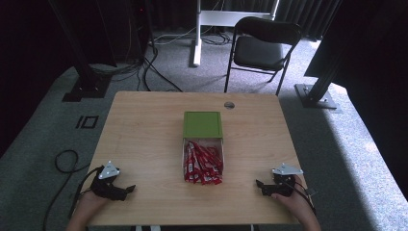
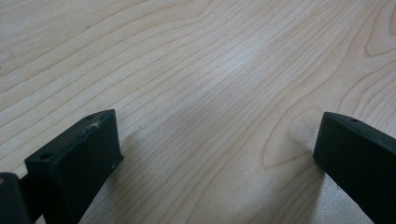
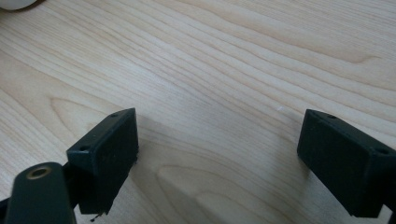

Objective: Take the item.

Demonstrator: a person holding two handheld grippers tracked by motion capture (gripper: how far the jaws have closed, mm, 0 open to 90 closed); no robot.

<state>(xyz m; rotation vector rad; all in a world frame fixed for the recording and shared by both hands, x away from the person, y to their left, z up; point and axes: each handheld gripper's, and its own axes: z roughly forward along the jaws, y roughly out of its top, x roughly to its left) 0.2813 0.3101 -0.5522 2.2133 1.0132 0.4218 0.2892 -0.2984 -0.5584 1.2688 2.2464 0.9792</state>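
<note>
Red sachets (image 1: 203, 163) lie piled in a clear box (image 1: 184, 159) at table centre, between the 2 grippers and a bit farther from the person than both. Green lid (image 1: 202, 124) sits just beyond the box, touching its far edge, flat on the wood.

Left gripper (image 1: 126, 190) rests on the table (image 1: 144, 125) near the front left corner, well apart from the box, sachets off to its right. In the left gripper view (image 2: 215, 140) jaws stand wide apart, bare wood between them, nothing held.

Right gripper (image 1: 261, 186) rests near the front right corner, sachets off to its left, well apart. In the right gripper view (image 3: 217, 140) jaws are spread wide, only wood grain between, nothing gripped.

Each gripper is held by a hand, left hand (image 1: 89, 204), right hand (image 1: 296, 199). Behind the table stands 1 black folding chair (image 1: 262, 48) on grey carpet.
</note>
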